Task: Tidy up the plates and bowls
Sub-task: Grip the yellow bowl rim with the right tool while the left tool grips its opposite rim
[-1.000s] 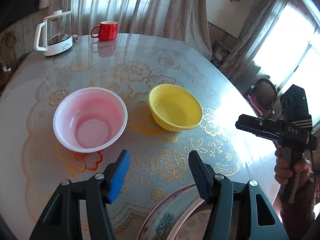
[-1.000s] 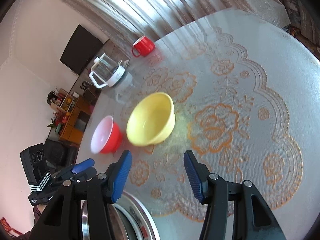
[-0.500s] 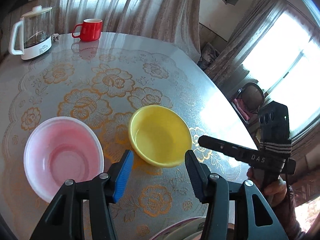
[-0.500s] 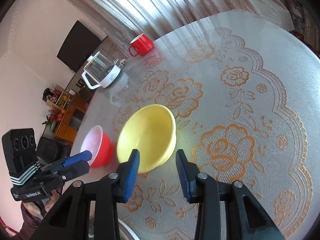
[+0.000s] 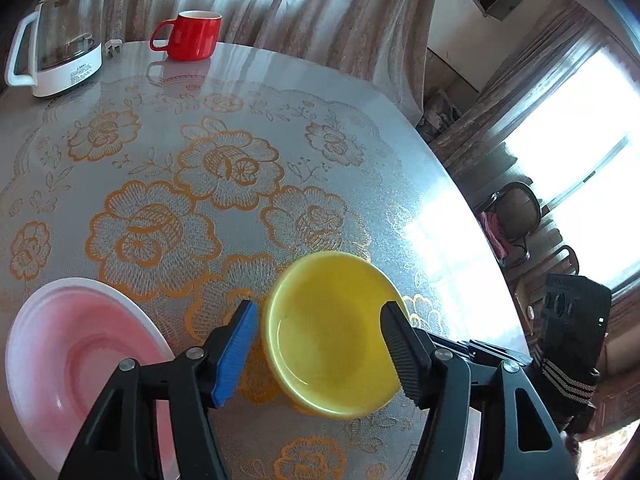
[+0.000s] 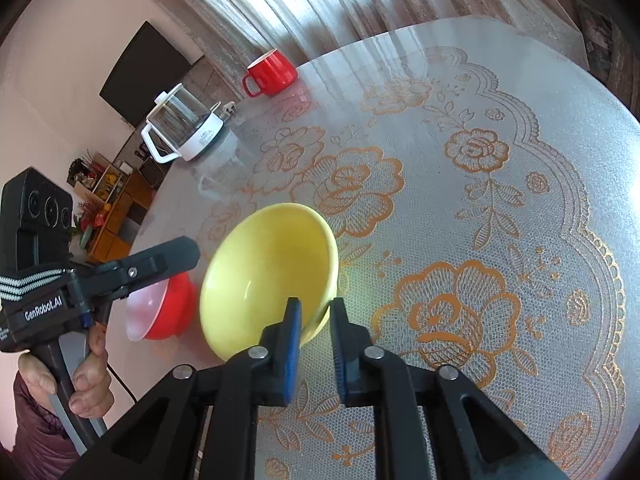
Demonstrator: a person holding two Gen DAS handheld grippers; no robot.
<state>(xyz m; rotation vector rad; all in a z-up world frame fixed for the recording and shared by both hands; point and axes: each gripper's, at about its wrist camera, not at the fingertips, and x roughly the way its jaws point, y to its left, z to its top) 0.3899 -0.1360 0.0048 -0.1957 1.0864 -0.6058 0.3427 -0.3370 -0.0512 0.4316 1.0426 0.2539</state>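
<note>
A yellow bowl [image 5: 332, 336] stands on the table; it also shows in the right wrist view [image 6: 268, 272]. My right gripper [image 6: 316, 316] has its jaws narrowed around the bowl's near rim, one finger inside and one outside. My left gripper [image 5: 320, 344] is open and hovers over the yellow bowl, its fingers either side of it. A red bowl with a pale pink inside [image 5: 76, 364] stands to the left of the yellow one, also in the right wrist view [image 6: 164, 312]. The left gripper's body [image 6: 100, 280] shows in the right wrist view.
A red mug [image 5: 192, 36] and a glass kettle on a white base [image 5: 60, 52] stand at the table's far edge. The round table [image 5: 200, 168] has a lace cloth with orange flowers. Chairs [image 5: 516, 216] stand beyond its right edge.
Both grippers moved forward to the yellow bowl. The right gripper's jaws narrowed around its rim. The patterned plate near the front edge has dropped out of view.
</note>
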